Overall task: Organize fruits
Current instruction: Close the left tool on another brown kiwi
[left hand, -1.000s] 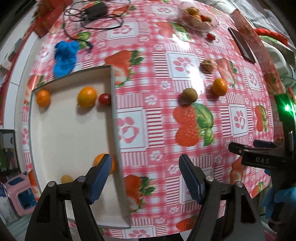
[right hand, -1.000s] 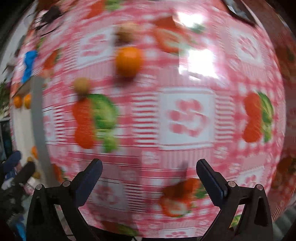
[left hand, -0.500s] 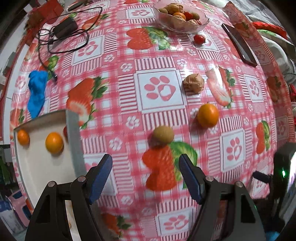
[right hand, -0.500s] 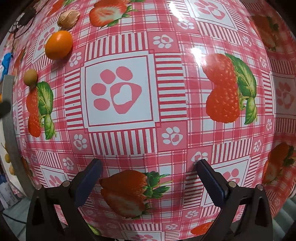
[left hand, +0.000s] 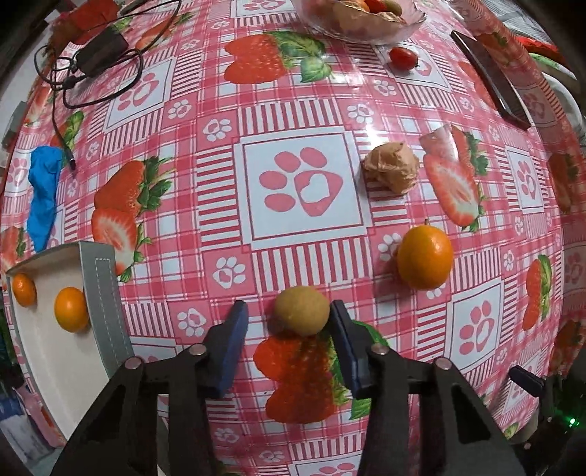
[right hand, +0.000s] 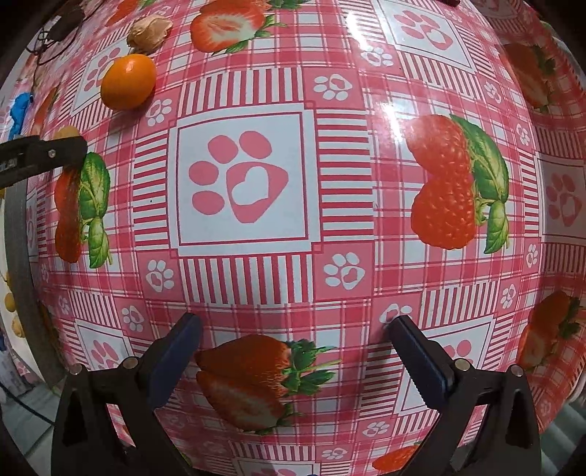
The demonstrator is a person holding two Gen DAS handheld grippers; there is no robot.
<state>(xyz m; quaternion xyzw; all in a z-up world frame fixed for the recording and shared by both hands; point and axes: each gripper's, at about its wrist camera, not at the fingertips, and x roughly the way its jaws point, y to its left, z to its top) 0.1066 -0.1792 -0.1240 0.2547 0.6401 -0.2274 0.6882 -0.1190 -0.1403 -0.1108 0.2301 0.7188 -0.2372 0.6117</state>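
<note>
Here the left gripper (left hand: 289, 318) has its jaws spread around a small tan-yellow fruit (left hand: 302, 310) that sits on the counter (left hand: 300, 175); the right pad touches or nearly touches the fruit's side, while the left pad stands clearly apart from it, so nothing is clamped. The fruit rests at the top of a printed strawberry on the pink checked tablecloth. Just beyond it to the right lies an orange (left hand: 425, 257), and farther out a crumpled brown wrapper-like lump (left hand: 392, 166). Toward the far edge of the counter a cherry tomato (left hand: 403, 58) lies just in front of a glass bowl (left hand: 366, 22) holding more fruit, with a dark phone (left hand: 490, 78) near the far right edge. At the left edge a white tray (left hand: 55, 351) with a grey rim holds two small oranges (left hand: 71, 309) near its far end. Beyond the tray lies a blue glove (left hand: 44, 194), and at the far left corner a black adapter with cable (left hand: 102, 55).

The right gripper (right hand: 293, 329) hangs over bare tablecloth near the near edge, jaws spread wide and gripping nothing. In its view the orange (right hand: 128, 81) and the brown lump (right hand: 148, 34) sit at upper left, well apart from it.
</note>
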